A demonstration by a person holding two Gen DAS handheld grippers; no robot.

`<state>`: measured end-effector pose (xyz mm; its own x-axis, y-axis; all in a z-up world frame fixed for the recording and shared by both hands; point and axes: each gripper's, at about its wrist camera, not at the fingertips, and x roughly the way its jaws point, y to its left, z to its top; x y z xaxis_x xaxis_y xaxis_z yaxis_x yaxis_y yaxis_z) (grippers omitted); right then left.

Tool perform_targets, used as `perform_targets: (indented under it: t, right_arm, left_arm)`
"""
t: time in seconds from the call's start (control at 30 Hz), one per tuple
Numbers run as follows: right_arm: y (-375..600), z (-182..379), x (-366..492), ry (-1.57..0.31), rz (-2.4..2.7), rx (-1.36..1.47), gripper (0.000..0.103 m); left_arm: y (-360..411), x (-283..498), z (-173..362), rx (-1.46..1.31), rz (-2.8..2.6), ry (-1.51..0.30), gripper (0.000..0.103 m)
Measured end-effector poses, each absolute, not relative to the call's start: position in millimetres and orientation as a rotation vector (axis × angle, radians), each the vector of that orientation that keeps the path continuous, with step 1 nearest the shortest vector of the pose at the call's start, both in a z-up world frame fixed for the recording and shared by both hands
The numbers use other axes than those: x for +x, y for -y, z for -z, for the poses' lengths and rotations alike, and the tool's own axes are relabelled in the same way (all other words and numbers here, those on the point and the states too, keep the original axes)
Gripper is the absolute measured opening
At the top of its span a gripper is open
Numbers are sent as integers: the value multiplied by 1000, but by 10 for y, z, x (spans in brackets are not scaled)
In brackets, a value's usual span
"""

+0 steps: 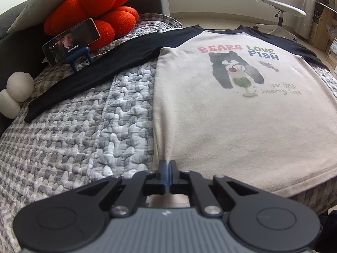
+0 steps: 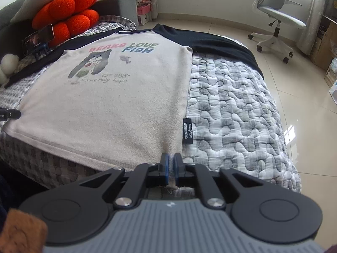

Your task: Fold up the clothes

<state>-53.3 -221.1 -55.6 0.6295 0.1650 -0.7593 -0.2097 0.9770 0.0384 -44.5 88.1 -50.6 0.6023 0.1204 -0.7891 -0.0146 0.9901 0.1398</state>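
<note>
Left wrist view: low at the near left hem corner of the raglan shirt (image 1: 242, 109), looking along it toward the far sofa end.
Right wrist view: low at the near right hem corner, facing the same way.
Shared: shirt print, orange cushion (image 2: 67, 19), phone (image 1: 71, 42), office chair (image 2: 276, 19).

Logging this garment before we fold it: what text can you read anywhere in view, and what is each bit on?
"BEARS LOVE FISH": shirt chest print.
"EST. 1988" and "Sincerely hope": under the bear.
"CHENCHENMA" and "MOMOYOYO": black side tag on the shirt's edge.
Subtitle on the phone screen: too small to read.
Mark on the left gripper: cut off, unreadable.
</note>
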Motion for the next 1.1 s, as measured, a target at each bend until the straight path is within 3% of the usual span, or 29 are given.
perform_targets:
  t: [0.23,0.3,0.37,0.5,0.97,1.1]
  right_arm:
    - [2329,404,-555,-794,-213,-12,14]
    - [2335,356,-568,-764,-216,-20,20]
    - [2334,327,-571,-746,-227,-12,33]
    - [2382,245,-544,-720,-238,14,34]
    - [2659,-116,-412,-614,-236,99,36]
    - [2766,-260,-296,-578,-231,107,37]
  left_arm:
    - [-901,-467,417,116,-90,-897,11]
    - [-896,-448,419,122,-100,-895,13]
    - [-887,-428,429,127,-105,-897,14]
    - [-909,-429,417,110,-96,-886,21]
    - [-1156,-147,1,19,-91,-816,21]
    - [-1071,37,-118,-17,-74,-808,29]
